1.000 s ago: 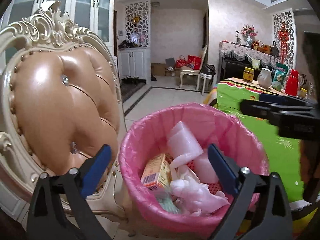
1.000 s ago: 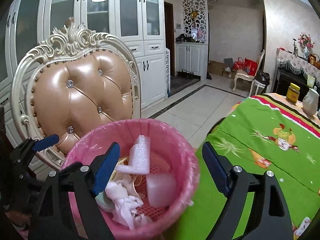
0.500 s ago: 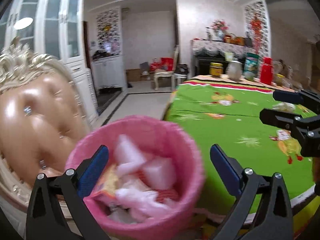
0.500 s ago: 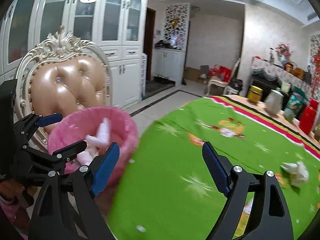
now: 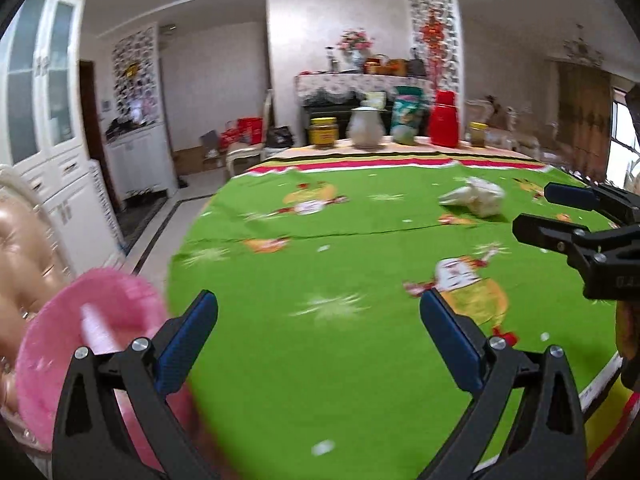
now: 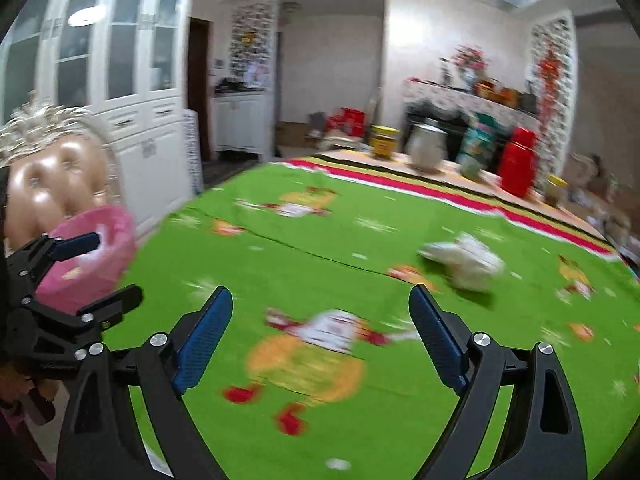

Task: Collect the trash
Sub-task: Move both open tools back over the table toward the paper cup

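Right wrist view: crumpled white paper wad (image 6: 464, 260) lying on green cartoon-print tablecloth (image 6: 320, 248) at 1 o'clock from right gripper (image 6: 320, 336), well apart from it and blurred by motion. Same wad (image 5: 474, 200) seen in left wrist view at 1 o'clock, far across the cloth from left gripper (image 5: 318, 340). Both grippers hanging over the cloth with blue-padded fingers spread wide, nothing between them.

Pink-lined round waste basket (image 5: 92, 336) sitting off the table edge at 8 o'clock of left gripper, with white scraps inside, details too blurred to tell; in right wrist view the same basket (image 6: 100, 240) at 9 o'clock, partly behind left gripper's black frame. Tan tufted chair with cream carved frame (image 6: 52, 184) just behind the basket.

Along the table's far side at 12 o'clock: yellow-lidded jar (image 5: 323, 132), white jug (image 5: 366, 128), green packet (image 5: 407, 120), red flask (image 5: 444, 118).
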Demonstrator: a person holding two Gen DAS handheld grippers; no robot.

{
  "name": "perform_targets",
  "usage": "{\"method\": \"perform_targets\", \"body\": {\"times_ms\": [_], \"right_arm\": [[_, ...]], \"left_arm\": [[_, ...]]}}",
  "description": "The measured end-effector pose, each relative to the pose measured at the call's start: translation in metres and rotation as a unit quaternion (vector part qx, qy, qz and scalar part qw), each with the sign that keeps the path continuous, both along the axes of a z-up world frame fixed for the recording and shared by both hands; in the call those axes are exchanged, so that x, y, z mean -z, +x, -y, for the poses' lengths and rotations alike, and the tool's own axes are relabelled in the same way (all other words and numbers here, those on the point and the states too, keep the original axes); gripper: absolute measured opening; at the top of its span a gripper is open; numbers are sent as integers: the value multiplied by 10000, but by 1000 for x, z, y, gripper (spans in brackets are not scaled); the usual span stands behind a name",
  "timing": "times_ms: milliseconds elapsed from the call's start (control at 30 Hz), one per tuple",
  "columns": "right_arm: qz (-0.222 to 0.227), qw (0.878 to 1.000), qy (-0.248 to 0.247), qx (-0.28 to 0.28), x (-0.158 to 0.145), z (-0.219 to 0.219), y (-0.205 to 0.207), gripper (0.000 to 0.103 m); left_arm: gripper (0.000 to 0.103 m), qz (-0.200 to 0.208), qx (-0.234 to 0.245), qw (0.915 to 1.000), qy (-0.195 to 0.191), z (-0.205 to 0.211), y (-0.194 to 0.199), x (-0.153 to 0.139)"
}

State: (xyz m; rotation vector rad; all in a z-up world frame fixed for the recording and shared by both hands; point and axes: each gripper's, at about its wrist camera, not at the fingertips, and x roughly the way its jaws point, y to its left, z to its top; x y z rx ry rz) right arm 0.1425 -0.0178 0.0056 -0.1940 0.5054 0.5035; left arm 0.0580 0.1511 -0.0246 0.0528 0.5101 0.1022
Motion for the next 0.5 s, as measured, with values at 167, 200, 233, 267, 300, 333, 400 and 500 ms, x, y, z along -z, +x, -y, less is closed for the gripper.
{"method": "perform_targets", "body": {"times_ms": [167,200,233,267,300,333,400,500], "right_arm": [[-126,9978,-94,645,5,50,31,84],[-135,9970,-127,750,6,58,37,84],[-155,9959,-171,878,7,67,45,84],[-189,9951,-206,952,9,72,52,84],[-210,9945,-227,996,10,77,56,84],[-242,9935,-264,1076,13,83,64,84],[-319,9921,-324,1171,20,91,77,84],[-460,9902,-283,1289,31,101,96,84]], "left_arm": [[98,-69,322,9994,87,37,41,2],[98,-83,382,9992,92,45,52,2],[98,-100,432,9990,87,49,59,2],[98,-121,475,9988,80,55,68,2],[98,-144,500,9986,70,61,79,3],[98,-184,533,9984,44,64,88,4],[98,-299,577,9979,-19,71,111,5],[98,-375,501,9979,-190,75,142,1]]}}
